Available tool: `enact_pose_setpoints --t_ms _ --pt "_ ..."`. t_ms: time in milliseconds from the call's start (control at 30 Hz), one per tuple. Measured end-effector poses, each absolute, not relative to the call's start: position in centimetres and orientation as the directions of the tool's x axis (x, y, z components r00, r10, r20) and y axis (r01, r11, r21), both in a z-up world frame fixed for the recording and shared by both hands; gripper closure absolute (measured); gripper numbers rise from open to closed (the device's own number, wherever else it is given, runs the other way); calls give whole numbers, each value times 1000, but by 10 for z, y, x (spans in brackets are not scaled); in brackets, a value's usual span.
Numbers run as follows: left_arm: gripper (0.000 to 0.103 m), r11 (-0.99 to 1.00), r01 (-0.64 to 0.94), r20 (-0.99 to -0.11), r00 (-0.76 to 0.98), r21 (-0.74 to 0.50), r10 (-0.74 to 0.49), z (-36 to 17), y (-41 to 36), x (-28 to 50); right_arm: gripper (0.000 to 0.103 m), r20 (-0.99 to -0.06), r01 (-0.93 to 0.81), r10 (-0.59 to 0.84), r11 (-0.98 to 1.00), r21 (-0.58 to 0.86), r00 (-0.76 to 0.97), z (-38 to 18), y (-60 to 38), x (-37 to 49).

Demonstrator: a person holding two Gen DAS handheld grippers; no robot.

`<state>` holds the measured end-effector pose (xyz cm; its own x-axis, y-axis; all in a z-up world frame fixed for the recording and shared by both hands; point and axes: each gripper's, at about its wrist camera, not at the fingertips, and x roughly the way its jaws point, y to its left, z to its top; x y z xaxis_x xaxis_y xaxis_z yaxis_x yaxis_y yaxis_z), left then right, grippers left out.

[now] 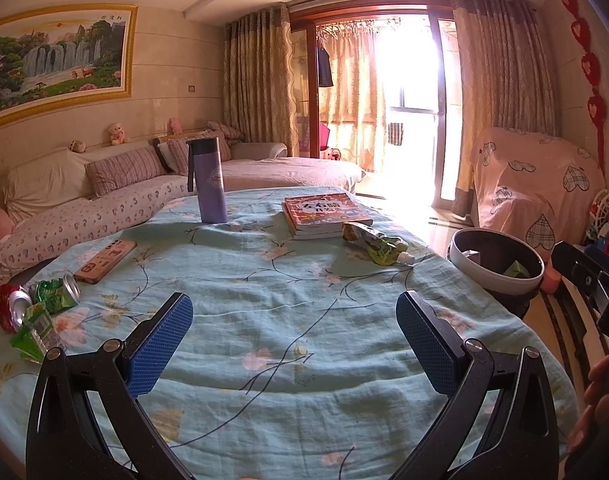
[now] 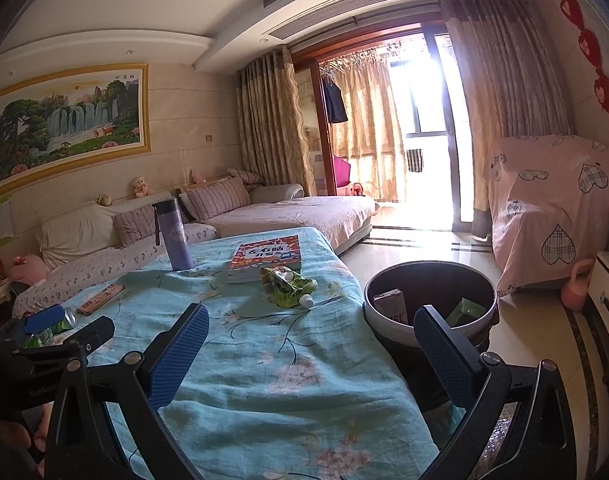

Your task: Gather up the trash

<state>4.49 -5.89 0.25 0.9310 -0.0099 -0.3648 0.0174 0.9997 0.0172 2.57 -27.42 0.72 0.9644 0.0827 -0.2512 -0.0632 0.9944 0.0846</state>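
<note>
Both tools empty and spread wide: left tool [image 1: 294, 344] hovering over bare turquoise floral cloth on the desk [image 1: 264, 320], right tool [image 2: 310, 360] straddling the desk's right edge, one blue pad over the cloth, the other in front of the round grey-rimmed dark trash bin [image 2: 388, 322].

Remaining trash in two spots. Crumpled yellow-green spouted drink pouch [image 1: 374, 245] ahead and to the right of the left tool; ahead and slightly left of the right tool [image 2: 289, 287], just in front of the stack of red-covered books [image 2: 266, 258]. Long axis roughly left to right across the desk, white cap end toward the bin. Likely nearer the right tool, with the bin just beside that same side.

Cluster of crushed red and green cans with green wrappers [image 1: 34, 312] far left of the left tool, at the desk's left edge; probably the left tool's job.

Bin already holding a small carton and a green wrapper. Purple lidded flask [image 1: 210, 180] and beige remote control [image 1: 104, 260] likely not trash.
</note>
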Motion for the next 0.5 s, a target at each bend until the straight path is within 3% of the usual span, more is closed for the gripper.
enact_pose_setpoints --t_ms 500 --pt "0 999 33 -413 910 -1 -31 -2 -56 53 0 -315 -58 82 995 85 946 1 -272 38"
